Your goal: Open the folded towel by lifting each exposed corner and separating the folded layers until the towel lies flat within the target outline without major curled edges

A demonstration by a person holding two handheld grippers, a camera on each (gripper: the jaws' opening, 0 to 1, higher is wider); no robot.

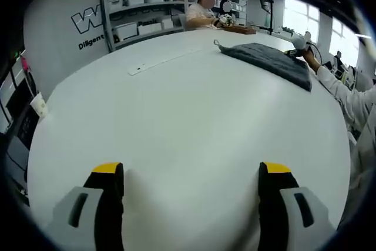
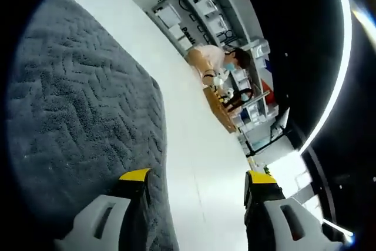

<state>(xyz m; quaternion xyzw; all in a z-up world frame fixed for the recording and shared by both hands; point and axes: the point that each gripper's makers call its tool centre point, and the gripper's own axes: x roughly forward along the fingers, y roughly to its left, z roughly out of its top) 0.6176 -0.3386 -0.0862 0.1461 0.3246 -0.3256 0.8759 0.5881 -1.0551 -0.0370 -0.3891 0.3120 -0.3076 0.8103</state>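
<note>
A dark grey towel (image 1: 271, 61) lies folded on the white table (image 1: 176, 116), far right in the left gripper view, with a small hanging loop at its far left corner. My left gripper (image 1: 191, 176) hovers open over bare table, far from the towel. At the towel's right edge I see the other gripper (image 1: 298, 44), held by a person's hand. In the right gripper view the towel (image 2: 76, 110), herringbone textured, spreads across the left. My right gripper (image 2: 197, 181) is open at the towel's edge; its left fingertip (image 2: 135, 176) stands over the fabric and its right one over the table.
A white strip (image 1: 155, 63) lies on the table left of the towel. A person (image 1: 202, 13) sits at the far side beside a wooden tray (image 1: 239, 29). Grey shelves with white bins (image 1: 144, 7) line the back wall. A sleeve (image 1: 352, 95) reaches in from the right.
</note>
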